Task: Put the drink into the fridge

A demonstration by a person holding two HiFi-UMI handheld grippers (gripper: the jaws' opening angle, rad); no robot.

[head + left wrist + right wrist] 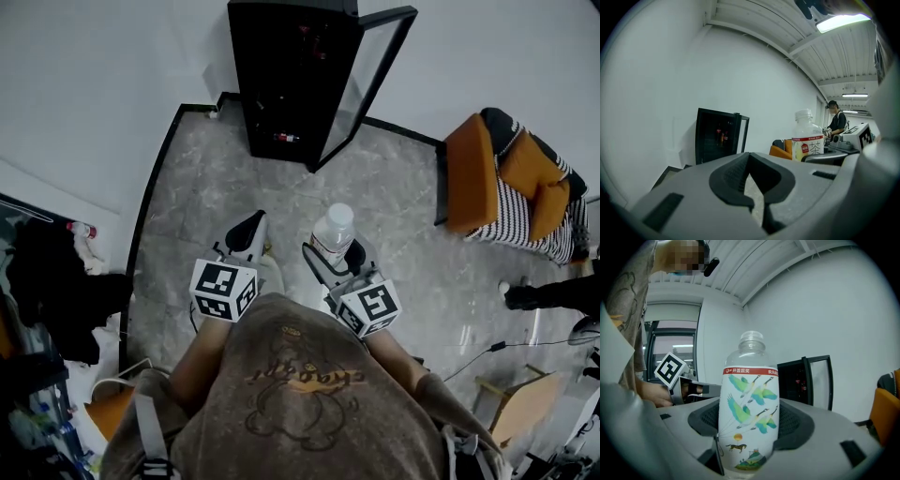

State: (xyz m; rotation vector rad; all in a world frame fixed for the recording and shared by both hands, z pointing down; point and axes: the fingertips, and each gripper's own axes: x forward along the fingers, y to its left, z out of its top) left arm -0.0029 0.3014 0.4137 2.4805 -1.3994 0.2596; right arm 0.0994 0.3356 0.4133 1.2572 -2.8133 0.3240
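drink bottle (750, 399): centre of frame, upright, clamped mid-label in right tool (334, 258) | left tool (757, 199): jaws together, empty | fridge (291, 84): upper centre, door open | handling: probably light, smooth thin plastic that yields; hold the label band, not the neck

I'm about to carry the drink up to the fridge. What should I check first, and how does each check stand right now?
1. Bottle held in right gripper: ok, the jaws are closed on its body and it stands upright.
2. Cap on: ok.
3. Fridge door open: ok, it is swung wide.
4. Left gripper free: ok, the jaws are together with nothing between them.
5. Room inside the fridge: cannot tell, the interior is too dark.
6. Floor up to the fridge: ok, nothing shows in the way in the head view.
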